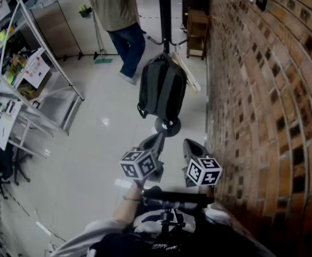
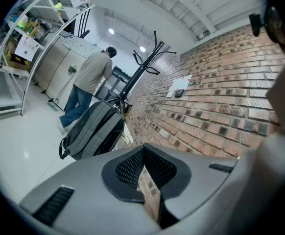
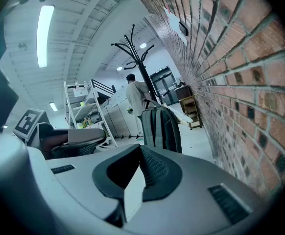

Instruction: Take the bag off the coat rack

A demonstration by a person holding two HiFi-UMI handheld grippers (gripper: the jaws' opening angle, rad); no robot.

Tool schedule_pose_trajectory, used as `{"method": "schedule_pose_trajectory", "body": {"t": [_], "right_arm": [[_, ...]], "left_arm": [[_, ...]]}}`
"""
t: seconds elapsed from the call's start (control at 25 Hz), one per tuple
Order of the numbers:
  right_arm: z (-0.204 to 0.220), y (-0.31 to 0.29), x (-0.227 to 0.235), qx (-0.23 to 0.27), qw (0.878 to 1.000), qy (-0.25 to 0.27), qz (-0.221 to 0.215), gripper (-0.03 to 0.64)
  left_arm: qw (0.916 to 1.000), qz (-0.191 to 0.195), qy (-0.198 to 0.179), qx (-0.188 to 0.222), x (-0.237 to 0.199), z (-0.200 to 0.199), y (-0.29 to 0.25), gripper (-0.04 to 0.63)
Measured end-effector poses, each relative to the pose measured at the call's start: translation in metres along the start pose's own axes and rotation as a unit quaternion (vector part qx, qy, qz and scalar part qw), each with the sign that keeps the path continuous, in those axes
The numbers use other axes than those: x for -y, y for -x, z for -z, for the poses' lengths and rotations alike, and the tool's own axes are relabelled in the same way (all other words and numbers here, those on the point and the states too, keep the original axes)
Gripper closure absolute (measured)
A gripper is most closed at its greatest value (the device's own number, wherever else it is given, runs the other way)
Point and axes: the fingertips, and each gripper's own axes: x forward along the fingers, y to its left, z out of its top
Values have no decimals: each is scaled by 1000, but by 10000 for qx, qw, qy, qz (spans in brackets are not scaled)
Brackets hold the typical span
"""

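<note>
Held low in the head view, the left hand-held gripper [image 1: 155,140] and right hand-held gripper [image 1: 190,143] sit side by side, well short of the bag [image 1: 161,87], which hangs on the coat rack [image 1: 164,15] ahead of them. I'd say the task hasn't started. In the left gripper view, its jaws are pressed together on nothing, with the bag ahead and to the left. In the right gripper view, its jaws are likewise closed and empty, with the bag straight ahead and untouched.

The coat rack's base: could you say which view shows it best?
The head view: the base shows clearly under the bag. Neither gripper view shows it, only the rack above the bag.
</note>
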Motion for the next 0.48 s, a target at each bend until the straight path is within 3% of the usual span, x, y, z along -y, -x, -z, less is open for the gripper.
{"method": "schedule_pose_trajectory", "body": {"t": [0.48], "right_arm": [[-16, -37, 34, 21, 9994, -253, 217, 617]], "left_arm": [[9997, 197, 99, 144, -19, -32, -49, 600]]}}
